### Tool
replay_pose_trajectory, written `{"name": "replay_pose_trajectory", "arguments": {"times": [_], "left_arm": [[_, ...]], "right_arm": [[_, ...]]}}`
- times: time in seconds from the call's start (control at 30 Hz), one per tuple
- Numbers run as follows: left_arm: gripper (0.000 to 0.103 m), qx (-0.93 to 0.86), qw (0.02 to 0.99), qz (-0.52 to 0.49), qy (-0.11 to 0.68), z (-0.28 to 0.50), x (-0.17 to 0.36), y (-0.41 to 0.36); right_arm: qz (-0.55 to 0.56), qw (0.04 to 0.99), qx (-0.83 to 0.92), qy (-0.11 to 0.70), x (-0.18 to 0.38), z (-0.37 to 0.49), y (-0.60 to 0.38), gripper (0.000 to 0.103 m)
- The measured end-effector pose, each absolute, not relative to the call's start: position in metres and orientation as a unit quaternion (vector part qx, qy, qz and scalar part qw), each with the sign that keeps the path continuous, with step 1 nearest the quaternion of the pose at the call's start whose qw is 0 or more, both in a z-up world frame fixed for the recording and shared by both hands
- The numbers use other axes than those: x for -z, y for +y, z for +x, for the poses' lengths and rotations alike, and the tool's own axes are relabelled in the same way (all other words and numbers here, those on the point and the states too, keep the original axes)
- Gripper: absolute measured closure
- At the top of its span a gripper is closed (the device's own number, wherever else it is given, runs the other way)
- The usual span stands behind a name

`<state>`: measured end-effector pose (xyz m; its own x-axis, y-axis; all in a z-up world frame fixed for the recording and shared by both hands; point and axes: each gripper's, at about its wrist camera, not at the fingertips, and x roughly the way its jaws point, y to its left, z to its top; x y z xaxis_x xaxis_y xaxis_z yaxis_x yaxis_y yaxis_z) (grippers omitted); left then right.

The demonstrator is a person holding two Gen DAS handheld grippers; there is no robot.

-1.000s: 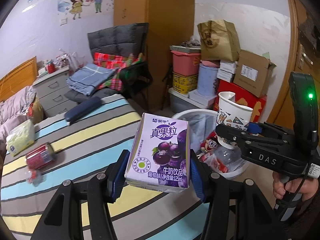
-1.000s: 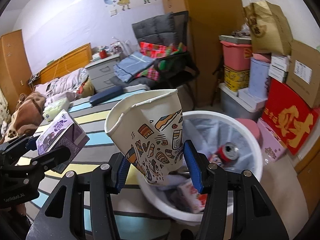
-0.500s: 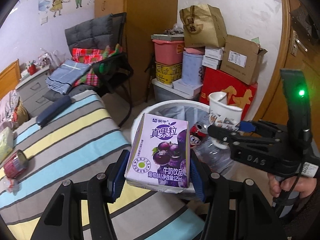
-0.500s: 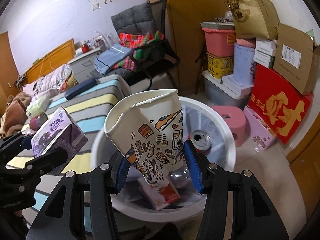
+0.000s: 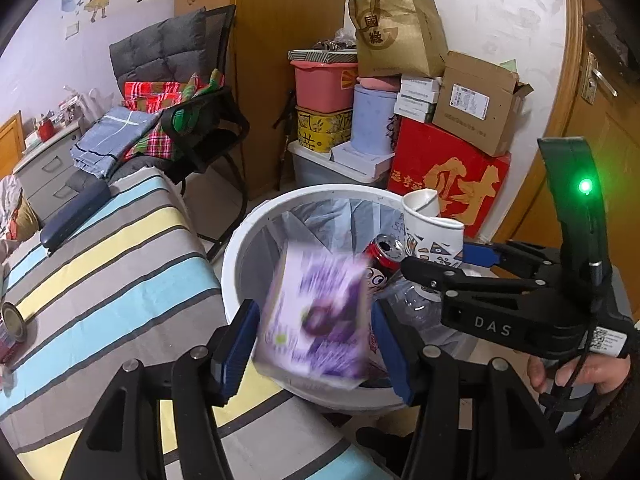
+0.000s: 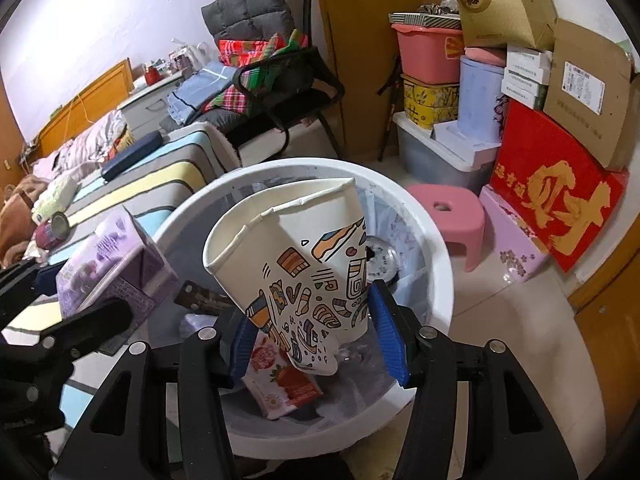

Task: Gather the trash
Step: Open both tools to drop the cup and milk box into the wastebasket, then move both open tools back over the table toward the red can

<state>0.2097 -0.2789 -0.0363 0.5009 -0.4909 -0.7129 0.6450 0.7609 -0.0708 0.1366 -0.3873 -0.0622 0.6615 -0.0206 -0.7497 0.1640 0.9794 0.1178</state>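
The purple milk carton [image 5: 316, 312] is blurred and tilted between the fingers of my left gripper [image 5: 314, 344], which stand apart from it; it hangs over the near rim of the white trash bin [image 5: 232, 264]. The carton also shows in the right wrist view [image 6: 108, 264]. My right gripper [image 6: 316, 340] is over the bin [image 6: 436, 248] with the patterned paper cup [image 6: 304, 272] tilted between its fingers, which have spread slightly off it. The bin holds a red can [image 5: 386, 250], a clear bottle and a strawberry carton [image 6: 280, 380].
A striped bed [image 5: 112, 264] lies left of the bin with a can [image 5: 12, 328] and a dark case [image 5: 72, 216] on it. A chair with clothes [image 5: 176, 120], stacked boxes [image 5: 444, 160], a pink stool [image 6: 448, 216] and a wooden door [image 5: 592, 140] surround the bin.
Both grippers moved farther over the bin. My left gripper has opened and the purple carton is dropping, blurred. The right fingers have widened around the cup.
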Motion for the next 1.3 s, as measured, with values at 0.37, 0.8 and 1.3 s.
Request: {"name": "replay_pose_trajectory", "arguments": {"times": [0.37,0.8,1.3], "left_arm": [[0.036,0.319,0.871,0.085,0.365,0.211,0.027,-0.260],[0.036,0.276,0.895,0.063,0.346,0.206,0.007,-0.208],[0.036,0.189,0.922,0.025,0.336,0.203,-0.003,-0.111]], "right_arm": [[0.094,0.915,0.058,0.389,0.056,0.132,-0.387,0.036],[0.087,0.928,0.047,0.358,0.040,0.130,-0.366,0.036],[0.065,0.937,-0.033,0.340,0.029,0.143,-0.297,0.036]]}}
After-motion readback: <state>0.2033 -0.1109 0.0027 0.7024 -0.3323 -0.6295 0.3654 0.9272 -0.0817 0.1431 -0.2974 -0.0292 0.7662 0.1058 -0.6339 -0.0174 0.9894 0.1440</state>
